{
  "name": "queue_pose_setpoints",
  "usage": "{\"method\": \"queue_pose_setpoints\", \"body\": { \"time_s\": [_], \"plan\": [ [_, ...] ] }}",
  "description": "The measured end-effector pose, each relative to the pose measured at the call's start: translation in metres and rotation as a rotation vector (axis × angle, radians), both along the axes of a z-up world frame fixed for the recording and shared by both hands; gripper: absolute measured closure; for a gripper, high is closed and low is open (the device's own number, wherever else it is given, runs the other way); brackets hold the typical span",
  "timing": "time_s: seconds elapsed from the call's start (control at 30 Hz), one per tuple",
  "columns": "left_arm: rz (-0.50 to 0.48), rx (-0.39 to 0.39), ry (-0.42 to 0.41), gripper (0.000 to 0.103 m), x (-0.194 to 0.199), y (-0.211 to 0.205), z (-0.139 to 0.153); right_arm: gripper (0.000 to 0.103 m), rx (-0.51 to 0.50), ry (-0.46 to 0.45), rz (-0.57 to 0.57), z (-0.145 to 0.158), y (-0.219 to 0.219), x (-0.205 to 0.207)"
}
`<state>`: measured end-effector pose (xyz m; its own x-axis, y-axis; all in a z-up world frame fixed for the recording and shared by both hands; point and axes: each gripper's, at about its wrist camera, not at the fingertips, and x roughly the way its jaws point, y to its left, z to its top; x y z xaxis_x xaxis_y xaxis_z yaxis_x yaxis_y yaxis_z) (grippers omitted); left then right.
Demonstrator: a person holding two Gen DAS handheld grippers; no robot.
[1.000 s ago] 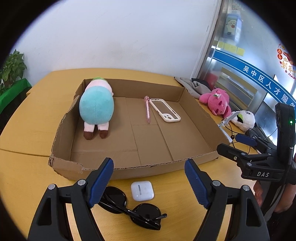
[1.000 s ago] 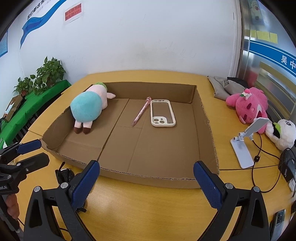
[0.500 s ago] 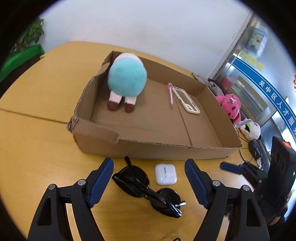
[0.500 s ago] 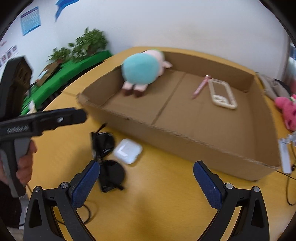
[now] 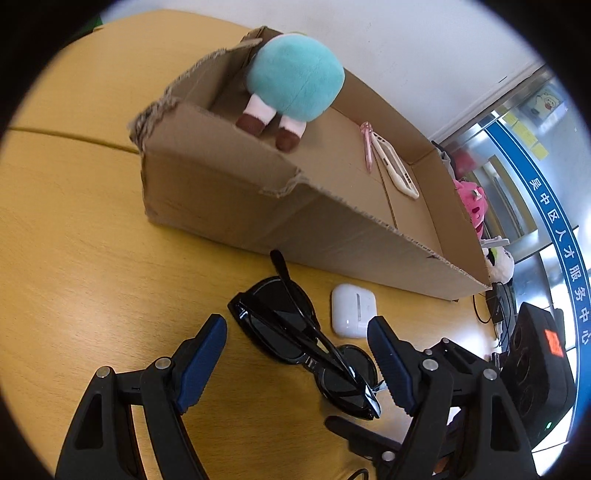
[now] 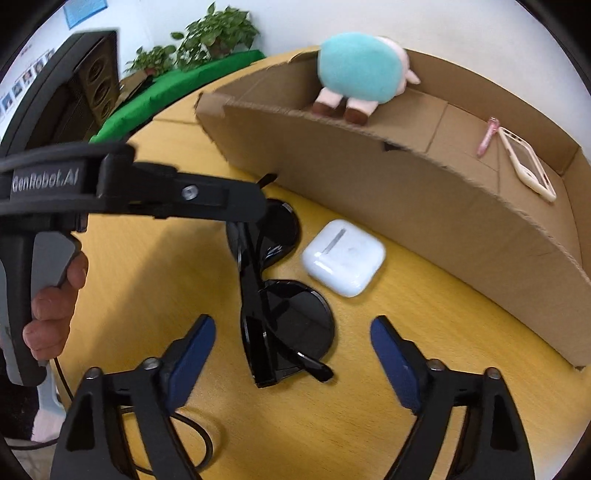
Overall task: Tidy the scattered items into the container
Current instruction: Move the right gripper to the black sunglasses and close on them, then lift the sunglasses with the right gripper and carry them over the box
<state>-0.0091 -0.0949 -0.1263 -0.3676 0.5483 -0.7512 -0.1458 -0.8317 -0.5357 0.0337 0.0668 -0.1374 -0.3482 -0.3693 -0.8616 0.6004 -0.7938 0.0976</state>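
Folded black sunglasses (image 5: pixel 273 314) (image 6: pixel 258 295) lie on the wooden table in front of the cardboard box (image 5: pixel 258 206) (image 6: pixel 406 184). A white earbud case (image 5: pixel 351 310) (image 6: pixel 343 258) sits beside them, nearer the box. My left gripper (image 5: pixel 297 332) is open, low over the sunglasses, its pads either side of them without touching. My right gripper (image 6: pixel 291 325) has its jaws closing, with one lens between the pads and clear of both. Inside the box lie a teal plush (image 5: pixel 295 77) (image 6: pixel 358 70), a pink pen (image 5: pixel 367 147) (image 6: pixel 487 136) and a phone case (image 5: pixel 395 170) (image 6: pixel 528 170).
A pink plush (image 5: pixel 472 199) and a white plush (image 5: pixel 498 258) lie beyond the box's far end. Potted plants (image 6: pixel 214 33) stand on a green surface (image 6: pixel 166 92) past the table. A black cable (image 6: pixel 199 443) loops near my right gripper. A hand (image 6: pixel 55 314) holds the left gripper's handle.
Both grippers have come down and tilted toward the sunglasses and earbud case, which now sit close in front of the fingers. The right jaws stand narrower than before.
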Motion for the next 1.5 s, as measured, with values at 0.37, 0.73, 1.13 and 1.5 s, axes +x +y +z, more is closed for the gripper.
{"method": "queue_pose_setpoints", "body": {
  "time_s": [0.37,0.73,1.13,1.5],
  "plan": [
    [0.012,-0.023,-0.015,0.055,-0.003,-0.004,-0.003,0.043,0.055,0.075,0.020,0.001,-0.008,0.014],
    [0.010,0.015,0.000,0.068,0.007,-0.004,0.013,0.043,0.020,0.103,-0.002,0.007,0.003,0.032],
    [0.011,0.020,0.186,0.068,0.025,0.013,0.101,0.043,-0.068,0.347,-0.043,0.073,0.017,0.060],
    [-0.093,-0.002,0.341,0.070,-0.010,0.063,0.179,0.043,-0.133,0.479,-0.168,0.132,0.047,0.033]
  ]
}}
